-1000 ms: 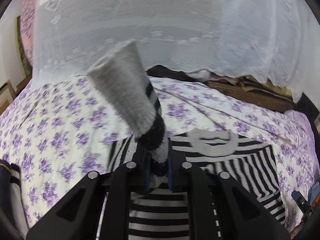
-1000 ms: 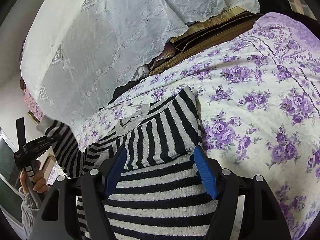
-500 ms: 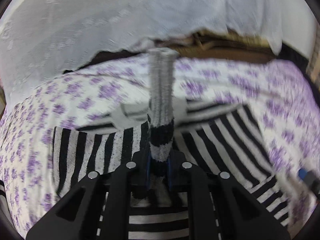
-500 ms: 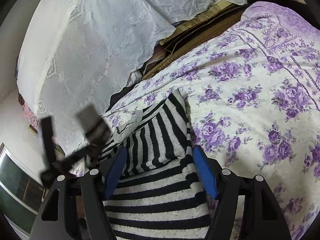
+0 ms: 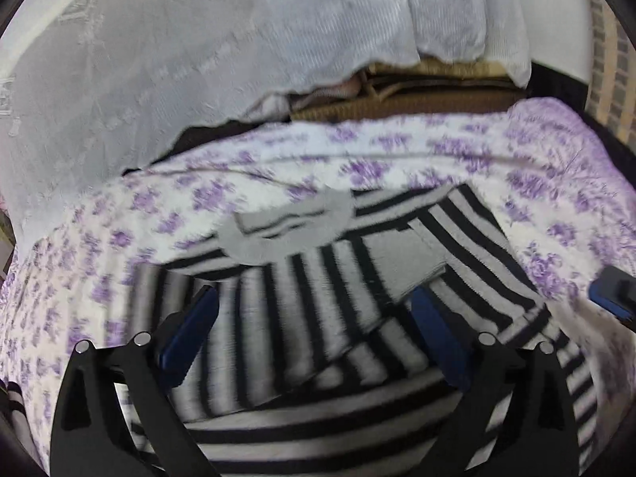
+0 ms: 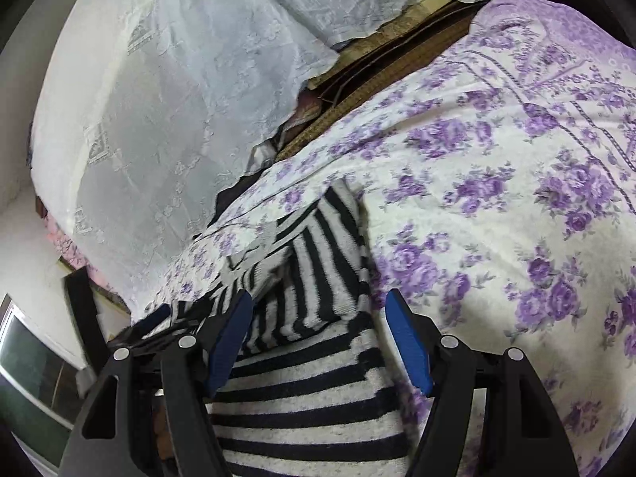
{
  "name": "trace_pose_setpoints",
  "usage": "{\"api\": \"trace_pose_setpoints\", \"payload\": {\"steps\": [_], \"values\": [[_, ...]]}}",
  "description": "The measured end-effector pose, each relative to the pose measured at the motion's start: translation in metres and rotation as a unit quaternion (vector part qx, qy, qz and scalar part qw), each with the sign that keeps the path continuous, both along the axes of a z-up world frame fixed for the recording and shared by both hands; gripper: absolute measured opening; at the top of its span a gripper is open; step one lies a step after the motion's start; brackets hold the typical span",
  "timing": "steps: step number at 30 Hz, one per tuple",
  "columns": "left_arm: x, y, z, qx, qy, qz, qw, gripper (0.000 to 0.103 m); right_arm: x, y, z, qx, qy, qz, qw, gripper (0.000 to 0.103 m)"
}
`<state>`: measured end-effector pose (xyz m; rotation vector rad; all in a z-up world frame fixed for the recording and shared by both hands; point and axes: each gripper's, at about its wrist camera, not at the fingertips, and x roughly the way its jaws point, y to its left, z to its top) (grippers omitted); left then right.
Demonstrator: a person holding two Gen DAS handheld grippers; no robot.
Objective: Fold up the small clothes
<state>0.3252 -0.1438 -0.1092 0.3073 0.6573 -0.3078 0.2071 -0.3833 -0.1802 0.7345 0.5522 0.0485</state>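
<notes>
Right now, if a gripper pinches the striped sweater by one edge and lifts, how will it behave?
Probably floppy: the striped sweater is soft knit, its sleeve already lying folded flat across the body. It likely drapes and unfolds when lifted. Pushed, it would probably bunch on the floral bedspread rather than slide.

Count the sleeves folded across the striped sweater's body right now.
2. One sleeve lies over the left half of the striped sweater; the other sleeve crosses from the right shoulder, its grey cuff near the middle. Blur may hide detail.

Floral-sheeted bed (image 5: 119,238) carries a striped sweater (image 5: 318,310) lying flat
</notes>
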Motion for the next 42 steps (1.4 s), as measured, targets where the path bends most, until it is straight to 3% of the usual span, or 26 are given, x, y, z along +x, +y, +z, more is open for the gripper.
{"api": "trace_pose_setpoints", "payload": {"steps": [5,10,15,16,18,19,21,24,27,28,31,34,37,39,41,42], "values": [[0.012,0.073,0.016,0.004,-0.023,0.07,0.9973,0.098,0.012,0.017,0.007,0.035,-0.003,0.052,0.998,0.067],[0.056,0.151,0.004,-0.021,0.017,0.171,0.9848,0.098,0.067,0.044,0.015,0.044,0.042,0.087,0.994,0.067],[0.091,0.181,-0.033,-0.017,0.062,0.216,0.9743,0.098,0.13,0.067,-0.024,0.086,0.121,0.082,0.986,0.063],[0.097,0.184,-0.041,-0.017,0.07,0.221,0.9725,0.098,0.14,0.072,-0.033,0.086,0.129,0.074,0.985,0.057],[0.109,0.188,-0.057,-0.022,0.091,0.231,0.9686,0.098,0.15,0.079,-0.035,0.045,0.121,0.056,0.99,0.034],[0.113,0.19,-0.064,-0.024,0.1,0.234,0.9667,0.098,0.152,0.081,-0.034,0.031,0.115,0.055,0.991,0.009],[0.119,0.194,-0.076,-0.026,0.116,0.244,0.9624,0.099,0.148,0.083,-0.026,0.019,0.078,0.063,0.995,0.009],[0.119,0.201,-0.082,-0.039,0.124,0.246,0.9606,0.099,0.125,0.086,-0.006,-0.059,0.033,0.059,0.996,0.009],[0.119,0.201,-0.086,-0.04,0.128,0.249,0.9592,0.099,0.133,0.076,-0.038,-0.076,0.102,0.065,0.99,0.007],[0.119,0.199,-0.085,-0.033,0.124,0.251,0.9595,0.099,0.133,0.075,-0.043,-0.07,0.094,0.069,0.991,0.007],[0.109,0.195,-0.073,-0.01,0.097,0.265,0.9594,0.099,0.125,0.083,-0.025,-0.116,0.084,0.059,0.988,0.018],[0.086,0.186,-0.05,-0.007,0.055,0.244,0.9683,0.099,0.103,0.086,0.008,-0.169,0.037,0.005,0.985,0.021],[0.077,0.164,-0.046,-0.015,0.058,0.198,0.9783,0.099,0.11,0.099,0.026,-0.179,0.018,0.044,0.983,0.021],[0.08,0.145,-0.06,0.021,0.064,0.188,0.9798,0.099,0.125,0.112,0.023,-0.169,0.029,0.082,0.982,0.021],[0.089,0.136,-0.087,0.067,0.078,0.193,0.9759,0.099,0.145,0.116,0.002,-0.157,0.071,0.103,0.98,0.022],[0.089,0.137,-0.091,0.062,0.075,0.193,0.9764,0.099,0.156,0.114,-0.019,-0.149,0.109,0.109,0.977,0.021]]}}
